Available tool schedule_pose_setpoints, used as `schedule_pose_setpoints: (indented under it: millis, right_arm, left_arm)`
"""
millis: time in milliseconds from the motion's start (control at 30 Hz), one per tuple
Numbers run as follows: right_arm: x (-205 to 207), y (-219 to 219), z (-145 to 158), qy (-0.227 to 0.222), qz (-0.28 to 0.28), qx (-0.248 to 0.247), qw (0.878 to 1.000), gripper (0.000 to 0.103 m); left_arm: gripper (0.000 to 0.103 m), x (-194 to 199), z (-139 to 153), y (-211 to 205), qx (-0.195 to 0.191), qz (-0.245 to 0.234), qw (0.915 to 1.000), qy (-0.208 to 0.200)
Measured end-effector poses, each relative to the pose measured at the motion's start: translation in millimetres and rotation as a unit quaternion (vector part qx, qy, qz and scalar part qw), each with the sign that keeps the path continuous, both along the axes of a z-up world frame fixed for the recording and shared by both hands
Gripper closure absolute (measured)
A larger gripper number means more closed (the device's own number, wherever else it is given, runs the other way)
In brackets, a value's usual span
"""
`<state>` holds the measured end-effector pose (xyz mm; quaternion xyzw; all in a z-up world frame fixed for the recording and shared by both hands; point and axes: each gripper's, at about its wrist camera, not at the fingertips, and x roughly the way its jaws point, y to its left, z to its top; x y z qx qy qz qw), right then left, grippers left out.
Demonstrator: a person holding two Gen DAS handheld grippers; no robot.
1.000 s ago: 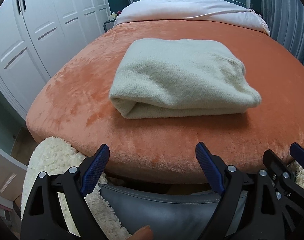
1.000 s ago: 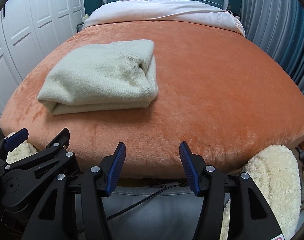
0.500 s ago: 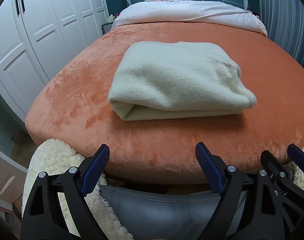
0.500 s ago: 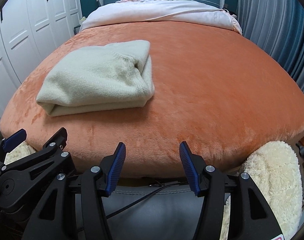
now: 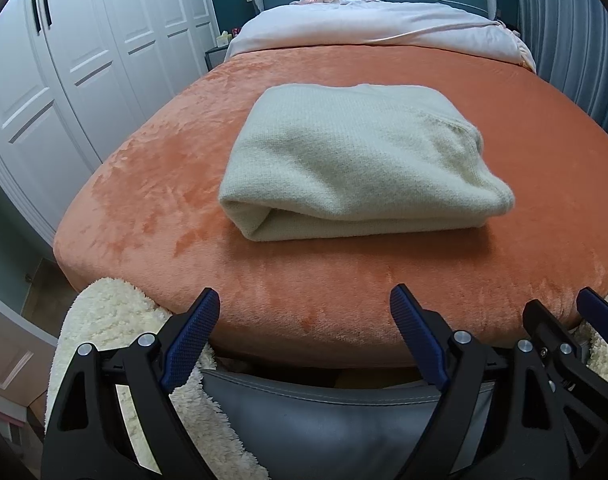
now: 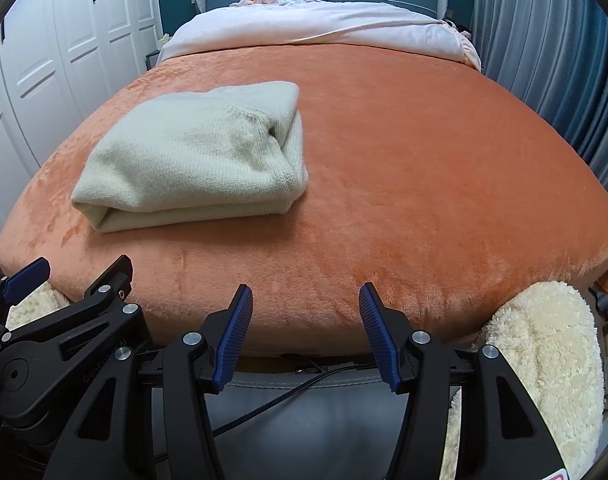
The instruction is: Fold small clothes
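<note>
A cream knitted garment (image 5: pixel 356 164) lies folded into a thick rectangle on the orange bed cover (image 5: pixel 152 184). It also shows in the right wrist view (image 6: pixel 200 156), left of centre. My left gripper (image 5: pixel 304 308) is open and empty, held below the bed's near edge, apart from the garment. My right gripper (image 6: pixel 306 304) is open and empty, also below the near edge, to the right of the garment. The right gripper shows at the right edge of the left wrist view (image 5: pixel 576 336), and the left gripper at the left edge of the right wrist view (image 6: pixel 60 292).
A grey padded bench (image 5: pixel 316 420) lies under the grippers, with fluffy cream cushions at both ends (image 5: pixel 116 320) (image 6: pixel 544 344). White wardrobe doors (image 5: pixel 64 48) stand on the left. A pale pink duvet (image 6: pixel 316 24) lies at the bed's far end. Blue curtains (image 6: pixel 552 44) hang on the right.
Both grippers have drawn back and risen slightly, so the garment looks a little farther away. The garment has not moved. A fingertip at the bottom of the left wrist view is gone.
</note>
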<state>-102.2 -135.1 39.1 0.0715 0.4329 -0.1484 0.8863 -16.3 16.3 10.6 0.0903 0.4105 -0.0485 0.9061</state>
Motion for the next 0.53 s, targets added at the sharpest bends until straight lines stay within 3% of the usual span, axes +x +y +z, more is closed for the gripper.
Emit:
schedule_pose_setpoints:
  millis: [533]
  right_arm:
    - [-0.3, 1.8, -2.4, 0.004, -0.002, 0.000, 1.000, 0.050]
  left_arm:
    - [0.025, -2.7, 0.5, -2.1, 0.000, -0.003, 1.0000, -0.001]
